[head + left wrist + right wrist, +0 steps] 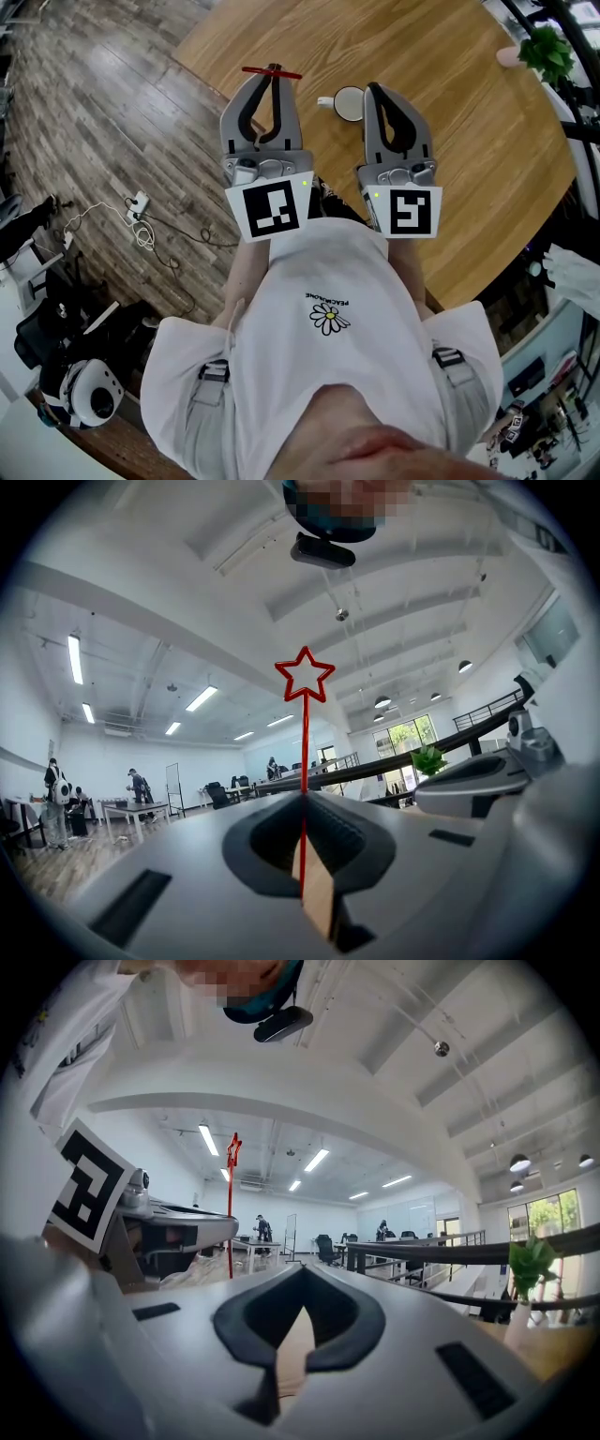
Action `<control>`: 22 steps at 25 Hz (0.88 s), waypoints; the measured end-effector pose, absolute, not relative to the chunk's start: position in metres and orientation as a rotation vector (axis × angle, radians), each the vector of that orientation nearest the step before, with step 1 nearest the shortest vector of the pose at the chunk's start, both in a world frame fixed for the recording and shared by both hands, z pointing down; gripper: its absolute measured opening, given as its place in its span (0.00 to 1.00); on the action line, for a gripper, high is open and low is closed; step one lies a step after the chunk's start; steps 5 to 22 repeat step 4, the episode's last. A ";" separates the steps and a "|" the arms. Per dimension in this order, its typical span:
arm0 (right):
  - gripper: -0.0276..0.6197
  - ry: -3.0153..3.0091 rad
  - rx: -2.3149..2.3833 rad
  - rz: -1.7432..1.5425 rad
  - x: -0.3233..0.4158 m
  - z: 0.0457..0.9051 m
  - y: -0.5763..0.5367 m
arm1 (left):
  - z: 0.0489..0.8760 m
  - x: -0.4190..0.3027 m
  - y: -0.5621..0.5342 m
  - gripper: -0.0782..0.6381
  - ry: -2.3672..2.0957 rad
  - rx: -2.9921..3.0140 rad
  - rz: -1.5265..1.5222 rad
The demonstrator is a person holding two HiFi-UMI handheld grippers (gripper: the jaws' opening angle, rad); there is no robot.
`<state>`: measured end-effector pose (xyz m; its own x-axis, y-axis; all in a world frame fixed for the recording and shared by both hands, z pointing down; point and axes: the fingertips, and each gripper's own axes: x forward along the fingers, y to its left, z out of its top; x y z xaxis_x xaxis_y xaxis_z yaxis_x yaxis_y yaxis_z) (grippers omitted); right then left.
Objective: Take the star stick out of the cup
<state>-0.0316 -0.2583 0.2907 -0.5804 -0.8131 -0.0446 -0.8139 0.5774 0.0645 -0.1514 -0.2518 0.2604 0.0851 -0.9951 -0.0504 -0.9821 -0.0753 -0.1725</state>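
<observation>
Red stick (289, 74) clear of cup (350, 103)
Pinched crosswise in left tongs (274, 77); cup lies rightward, beside closed, empty right tongs (374, 90).

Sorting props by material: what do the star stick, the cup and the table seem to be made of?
Star stick: probably plastic; thin, uniformly bright red, hollow star outline.
Cup: likely glazed ceramic; plain smooth white, with a handle.
Table: wood or wood veneer, matte; visible grain lines.
</observation>
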 end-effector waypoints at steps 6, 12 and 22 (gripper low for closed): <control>0.05 2.785 -1.417 0.066 -0.039 0.291 -0.253 | 0.258 -0.153 -0.250 0.13 2.025 -2.192 -0.114; 0.05 2.785 -1.417 0.066 -0.039 0.291 -0.253 | 0.258 -0.153 -0.250 0.13 2.025 -2.192 -0.114; 0.05 2.785 -1.417 0.066 -0.039 0.291 -0.253 | 0.258 -0.153 -0.250 0.13 2.025 -2.192 -0.114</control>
